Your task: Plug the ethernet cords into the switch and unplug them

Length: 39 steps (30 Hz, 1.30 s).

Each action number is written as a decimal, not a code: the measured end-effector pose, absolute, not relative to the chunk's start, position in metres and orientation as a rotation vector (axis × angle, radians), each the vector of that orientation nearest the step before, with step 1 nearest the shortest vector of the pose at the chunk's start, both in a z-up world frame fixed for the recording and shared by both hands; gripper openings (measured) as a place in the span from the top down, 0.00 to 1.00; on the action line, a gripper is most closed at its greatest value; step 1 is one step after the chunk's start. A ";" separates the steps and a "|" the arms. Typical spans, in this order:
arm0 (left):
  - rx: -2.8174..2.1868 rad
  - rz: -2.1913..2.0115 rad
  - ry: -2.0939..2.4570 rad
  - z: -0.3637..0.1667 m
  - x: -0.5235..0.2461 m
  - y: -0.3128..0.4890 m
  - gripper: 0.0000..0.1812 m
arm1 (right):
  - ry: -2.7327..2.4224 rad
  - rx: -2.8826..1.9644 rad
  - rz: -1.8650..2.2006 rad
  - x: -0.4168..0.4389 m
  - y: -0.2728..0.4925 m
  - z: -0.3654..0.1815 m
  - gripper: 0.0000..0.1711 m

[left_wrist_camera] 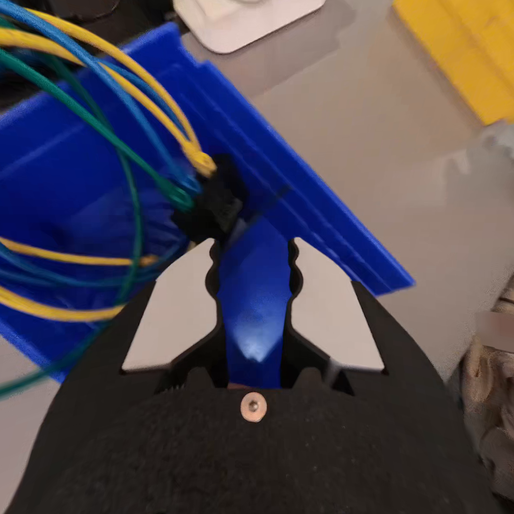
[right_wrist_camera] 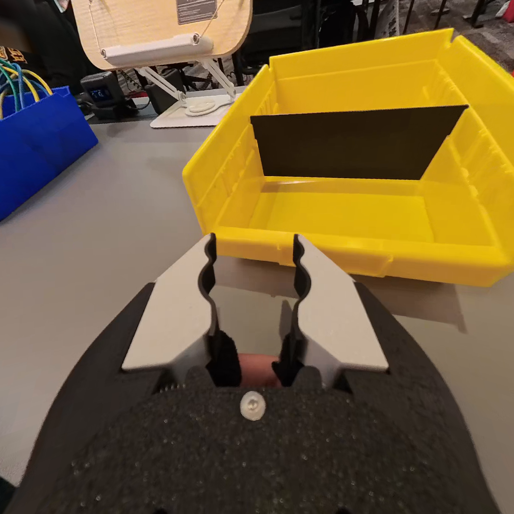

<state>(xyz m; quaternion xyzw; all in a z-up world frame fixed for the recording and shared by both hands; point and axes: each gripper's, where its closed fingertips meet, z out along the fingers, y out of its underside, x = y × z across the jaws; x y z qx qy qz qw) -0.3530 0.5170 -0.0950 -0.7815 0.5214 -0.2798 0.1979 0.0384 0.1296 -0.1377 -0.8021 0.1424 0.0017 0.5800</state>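
In the blurred left wrist view a small black switch [left_wrist_camera: 219, 203] lies inside a blue bin [left_wrist_camera: 278, 155]. A yellow cord [left_wrist_camera: 155, 111], a blue cord [left_wrist_camera: 133, 103] and a green cord [left_wrist_camera: 91, 116] loop over the bin, and their ends meet the switch's left side. The blur hides how the plugs sit. My left gripper [left_wrist_camera: 251, 244] is open and empty, its tips just below and right of the switch. My right gripper [right_wrist_camera: 253, 244] is open and empty above the grey table [right_wrist_camera: 111, 222]. The blue bin [right_wrist_camera: 41, 150] and the cords [right_wrist_camera: 16, 80] also show far left in the right wrist view.
A yellow bin [right_wrist_camera: 333, 250] with a black divider [right_wrist_camera: 347, 144] stands just beyond my right gripper's tips; it also shows in the left wrist view [left_wrist_camera: 459, 55]. A white stand [right_wrist_camera: 194, 108] holding a wood-coloured board sits at the table's back edge.
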 end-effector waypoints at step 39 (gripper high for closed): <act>-1.109 -1.610 1.197 0.174 -0.174 0.298 0.84 | -0.074 -1.761 0.151 -0.046 0.161 -0.110 0.67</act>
